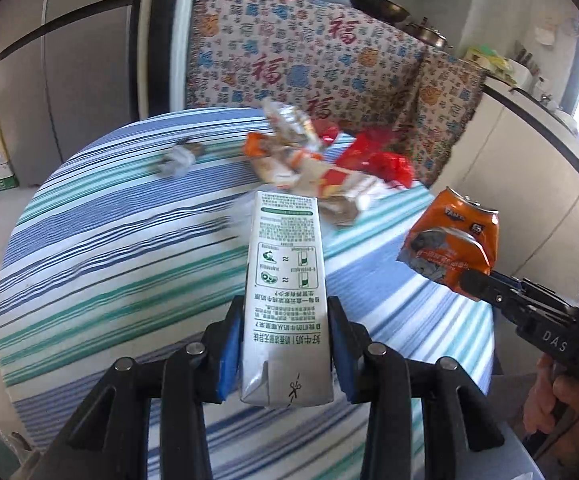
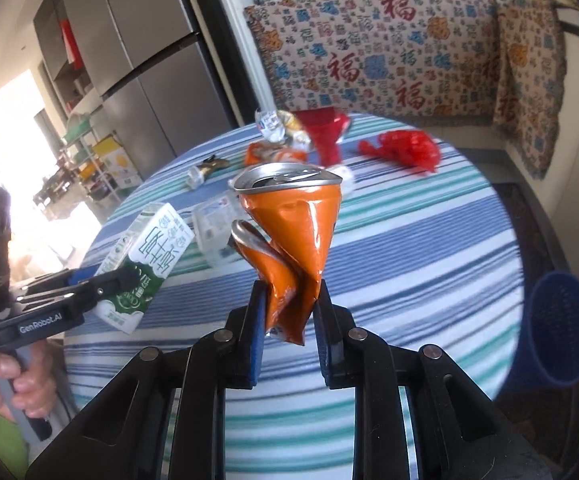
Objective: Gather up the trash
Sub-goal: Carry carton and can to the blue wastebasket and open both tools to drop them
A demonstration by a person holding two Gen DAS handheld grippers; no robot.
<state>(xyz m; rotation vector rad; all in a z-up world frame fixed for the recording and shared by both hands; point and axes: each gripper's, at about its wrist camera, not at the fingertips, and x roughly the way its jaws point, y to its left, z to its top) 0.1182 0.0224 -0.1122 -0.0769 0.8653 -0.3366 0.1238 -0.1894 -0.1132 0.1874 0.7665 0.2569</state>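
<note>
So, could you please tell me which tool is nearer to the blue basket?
Right. The right tool, shut on the can, is over the table with the basket just off its right side. The left tool, holding the carton, is at the table's far left.

A round table (image 2: 429, 248) under a blue, white and teal striped cloth lies below both grippers. Beyond them on the cloth lie crumpled snack wrappers (image 1: 289, 152), red plastic bags (image 2: 405, 148), a clear plastic box (image 2: 213, 236) and a small scrap (image 1: 177, 158).
</note>
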